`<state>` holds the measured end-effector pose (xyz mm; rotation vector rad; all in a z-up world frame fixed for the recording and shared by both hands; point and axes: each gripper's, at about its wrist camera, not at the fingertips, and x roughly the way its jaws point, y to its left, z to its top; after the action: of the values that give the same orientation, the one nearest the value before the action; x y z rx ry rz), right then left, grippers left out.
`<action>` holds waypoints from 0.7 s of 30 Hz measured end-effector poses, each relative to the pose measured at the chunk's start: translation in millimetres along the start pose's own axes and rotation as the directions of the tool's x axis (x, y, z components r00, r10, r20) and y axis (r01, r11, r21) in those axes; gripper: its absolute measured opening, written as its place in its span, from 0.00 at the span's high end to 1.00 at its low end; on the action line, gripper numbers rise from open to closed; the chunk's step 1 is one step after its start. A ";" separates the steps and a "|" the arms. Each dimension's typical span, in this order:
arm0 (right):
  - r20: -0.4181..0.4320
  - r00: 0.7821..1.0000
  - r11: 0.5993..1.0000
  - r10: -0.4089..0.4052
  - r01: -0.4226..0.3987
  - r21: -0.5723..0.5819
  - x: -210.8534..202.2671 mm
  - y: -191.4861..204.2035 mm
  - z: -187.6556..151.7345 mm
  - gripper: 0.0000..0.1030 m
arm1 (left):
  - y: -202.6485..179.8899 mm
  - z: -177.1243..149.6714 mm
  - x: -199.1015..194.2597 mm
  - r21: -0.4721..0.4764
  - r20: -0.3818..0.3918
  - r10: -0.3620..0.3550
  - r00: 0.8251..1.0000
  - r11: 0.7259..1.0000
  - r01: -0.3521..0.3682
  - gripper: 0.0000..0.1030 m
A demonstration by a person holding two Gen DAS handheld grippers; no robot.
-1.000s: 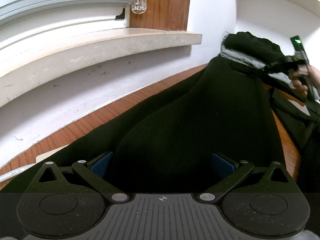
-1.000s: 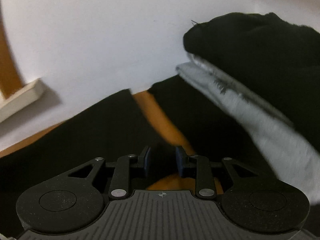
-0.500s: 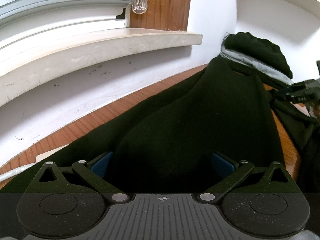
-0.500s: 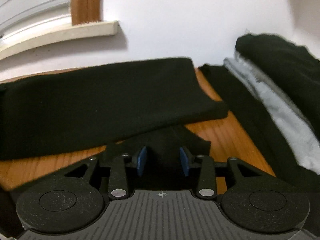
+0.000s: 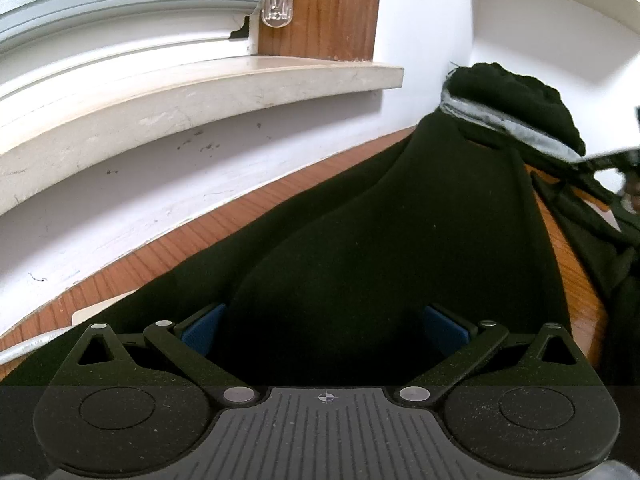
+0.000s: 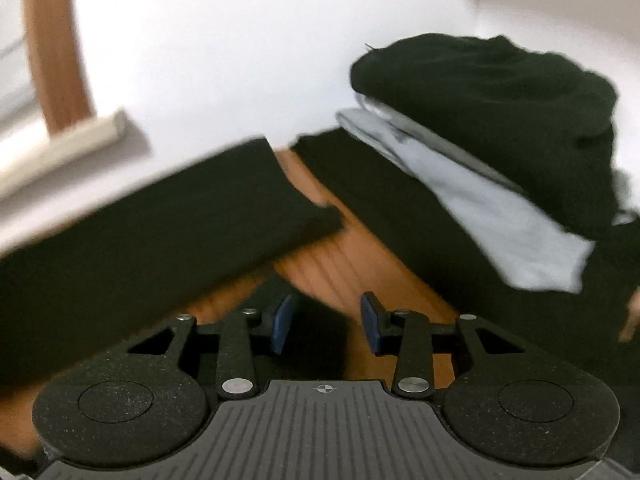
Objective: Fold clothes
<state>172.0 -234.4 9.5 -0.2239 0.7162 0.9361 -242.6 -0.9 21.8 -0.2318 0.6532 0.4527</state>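
Note:
A long folded black garment [image 5: 400, 240] lies on the wooden table [image 5: 280, 208] and runs toward the back corner. My left gripper [image 5: 323, 330] stands open, wide apart, low over the garment's near end, with cloth bulging between the blue pads [image 5: 202, 330]. In the right wrist view the same garment [image 6: 140, 232] lies at the left. My right gripper [image 6: 326, 324] is partly open over the table [image 6: 348, 260], with dark cloth under its pads [image 6: 282, 324]; this view is blurred. From the left wrist view, the right gripper [image 5: 612, 160] shows at the right edge.
A stack with a black folded garment [image 6: 480, 92] on a grey one [image 6: 480, 196] sits in the back right corner on more black cloth. A white windowsill [image 5: 200, 92] and wall run along the table's far side. A hand [image 5: 632, 196] shows at the right edge.
The right gripper pulled back from the stack, swung over the garment's far end, and its pads parted a little. The left gripper has not moved.

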 end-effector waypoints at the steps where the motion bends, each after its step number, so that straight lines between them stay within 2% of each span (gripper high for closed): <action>1: -0.010 1.000 1.000 -0.004 0.004 0.031 11.1 1.8 4.2 0.61 | 0.2 0.1 0.0 -0.001 0.000 -0.001 1.000 1.000 0.001 0.00; 5: -0.027 0.999 0.994 -0.023 0.025 0.102 46.9 6.7 15.6 0.61 | 0.4 1.0 0.7 0.000 -0.001 0.000 1.000 1.000 0.000 0.00; 10: 0.006 1.000 0.999 -0.015 0.015 0.044 59.2 13.6 18.1 0.63 | -1.3 2.3 -0.7 0.009 0.007 0.002 1.000 1.000 -0.002 0.00; 12: 0.007 1.000 1.000 -0.010 0.010 0.011 60.7 16.4 17.9 0.91 | -3.6 3.2 -2.7 0.017 0.018 0.007 1.000 1.000 -0.007 0.00; 15: 0.031 1.000 0.999 -0.007 0.008 -0.032 52.5 18.9 23.0 0.94 | -7.1 4.6 -5.7 0.030 0.034 0.014 0.999 0.999 -0.015 0.00; 17: 0.067 0.998 1.000 0.005 -0.004 -0.009 43.5 16.9 27.3 0.94 | -9.4 5.5 -7.7 0.039 0.045 0.019 0.999 0.999 -0.021 0.02; 20: 0.061 0.998 1.000 0.013 -0.013 -0.005 40.3 17.3 32.5 0.94 | -21.6 12.5 -13.0 0.059 0.051 0.016 0.999 0.998 -0.019 0.17; 21: 0.063 0.998 1.000 0.019 -0.018 -0.008 39.7 17.6 34.3 0.94 | -31.3 16.8 -16.1 0.072 0.051 0.008 0.999 0.997 -0.012 0.31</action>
<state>189.2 -181.9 11.6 -0.1941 0.6579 0.9598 -230.1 -27.9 47.0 -0.1478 0.6204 0.4420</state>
